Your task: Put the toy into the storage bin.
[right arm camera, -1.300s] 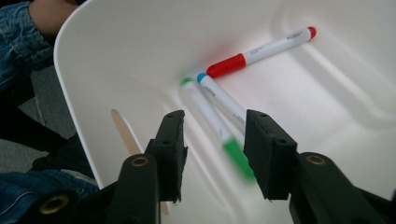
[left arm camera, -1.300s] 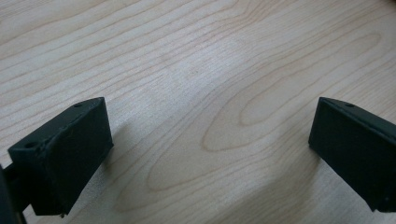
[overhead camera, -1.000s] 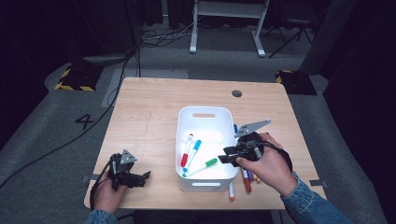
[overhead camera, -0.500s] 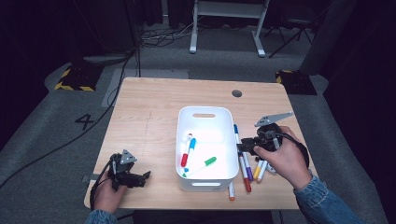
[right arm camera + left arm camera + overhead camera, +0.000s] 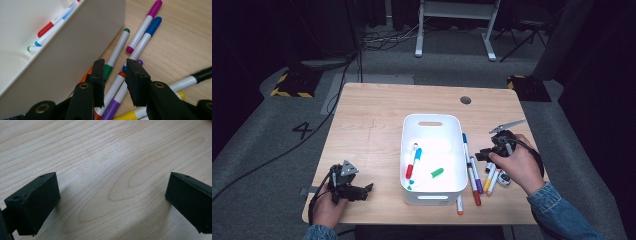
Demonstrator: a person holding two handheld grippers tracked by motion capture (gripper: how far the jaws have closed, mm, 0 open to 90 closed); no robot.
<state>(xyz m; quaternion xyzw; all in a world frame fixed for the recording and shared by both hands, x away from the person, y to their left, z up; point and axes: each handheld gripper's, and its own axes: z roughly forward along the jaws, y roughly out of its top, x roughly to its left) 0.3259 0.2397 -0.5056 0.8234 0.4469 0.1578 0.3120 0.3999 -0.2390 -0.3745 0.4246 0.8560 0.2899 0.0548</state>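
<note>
Three capped markers (image 5: 418,163) already lie in the white plastic bin (image 5: 432,121); seven more wait at its three o'clock, where the right gripper's (image 5: 114,75) narrowed, empty fingers hover; left gripper (image 5: 353,191) fingers released.

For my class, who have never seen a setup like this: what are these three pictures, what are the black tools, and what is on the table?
A person sits at a wooden table and holds a hand-operated two-jaw gripper in each hand; there is no robot arm. The high view looks down from above. The other two pictures come from cameras riding on the grippers, looking along their black jaws.

The left gripper rests near the table's corner, jaws wide apart over bare wood, holding nothing.

The right gripper hovers over loose markers lying beside a white bin. Its jaws have just been closing and stand narrow, with an orange-capped marker showing through the gap, not clearly gripped. A few markers already lie inside the bin.
</note>
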